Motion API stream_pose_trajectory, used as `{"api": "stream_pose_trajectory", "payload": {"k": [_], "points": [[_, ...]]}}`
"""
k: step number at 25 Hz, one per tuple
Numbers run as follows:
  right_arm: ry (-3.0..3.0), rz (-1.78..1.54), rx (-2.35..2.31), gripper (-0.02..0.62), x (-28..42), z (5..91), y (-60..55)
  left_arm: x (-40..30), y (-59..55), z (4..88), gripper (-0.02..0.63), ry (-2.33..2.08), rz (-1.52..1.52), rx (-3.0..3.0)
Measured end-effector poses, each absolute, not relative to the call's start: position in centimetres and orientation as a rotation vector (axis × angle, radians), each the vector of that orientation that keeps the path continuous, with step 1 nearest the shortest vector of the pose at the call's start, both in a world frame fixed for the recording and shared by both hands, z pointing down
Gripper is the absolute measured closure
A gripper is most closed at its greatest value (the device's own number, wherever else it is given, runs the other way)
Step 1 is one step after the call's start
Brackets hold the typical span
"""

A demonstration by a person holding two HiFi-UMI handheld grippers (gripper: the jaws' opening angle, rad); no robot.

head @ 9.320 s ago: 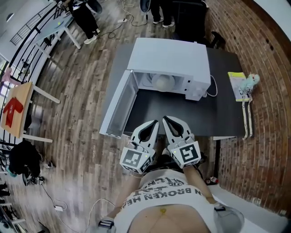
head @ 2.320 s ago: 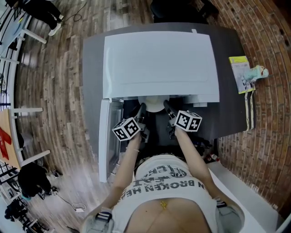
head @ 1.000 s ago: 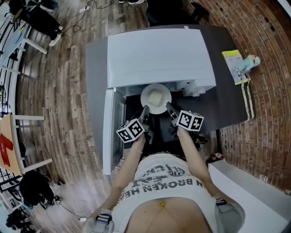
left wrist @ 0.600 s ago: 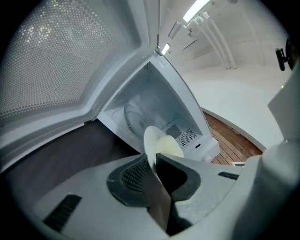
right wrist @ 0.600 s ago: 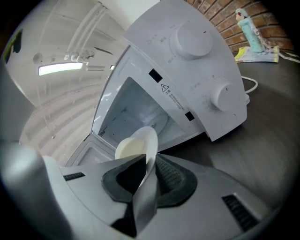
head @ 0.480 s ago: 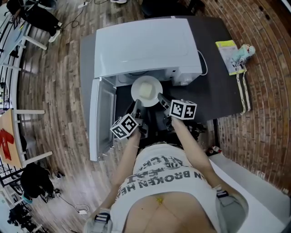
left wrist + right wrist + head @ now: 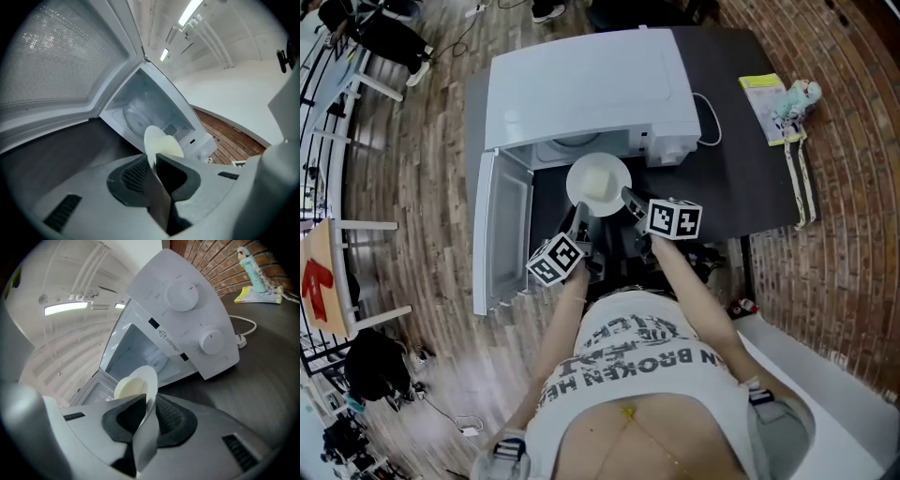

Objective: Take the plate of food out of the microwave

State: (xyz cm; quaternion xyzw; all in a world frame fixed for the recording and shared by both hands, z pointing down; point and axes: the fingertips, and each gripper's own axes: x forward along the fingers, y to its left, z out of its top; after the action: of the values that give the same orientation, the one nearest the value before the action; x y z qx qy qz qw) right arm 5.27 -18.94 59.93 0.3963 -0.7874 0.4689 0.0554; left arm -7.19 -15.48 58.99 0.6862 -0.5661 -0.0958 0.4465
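The plate (image 7: pixel 598 184) is out of the microwave (image 7: pixel 581 84) now, left claw (image 7: pixel 580 220) and right claw (image 7: pixel 629 198) each clamped on its rim, so basically done.

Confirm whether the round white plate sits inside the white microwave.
No, the round white plate is out in front of the open white microwave.

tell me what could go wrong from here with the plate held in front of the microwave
1. The plate is pinched only at its near rim by the left hand-held gripper and the right hand-held gripper; uneven hand motion could tilt it and slide the food off.
2. The open door stands close beside the left hand-held gripper; a swing that way could knock it.
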Motion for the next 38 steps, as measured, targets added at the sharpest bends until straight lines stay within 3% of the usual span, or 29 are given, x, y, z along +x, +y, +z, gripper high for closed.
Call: {"api": "stream_pose_trajectory", "payload": {"k": [12,38], "points": [[-2.415,1.415,1.108,0.535,6.8,60.2,-16.5,-5.2,-12.0,59.5,0.548,-1.442,-0.295,1.628],[-2.392,1.441,1.182,0.54,1.0,59.7,-14.3,-11.4,-10.3,59.6,0.548,-1.389,-0.286,1.624]]}}
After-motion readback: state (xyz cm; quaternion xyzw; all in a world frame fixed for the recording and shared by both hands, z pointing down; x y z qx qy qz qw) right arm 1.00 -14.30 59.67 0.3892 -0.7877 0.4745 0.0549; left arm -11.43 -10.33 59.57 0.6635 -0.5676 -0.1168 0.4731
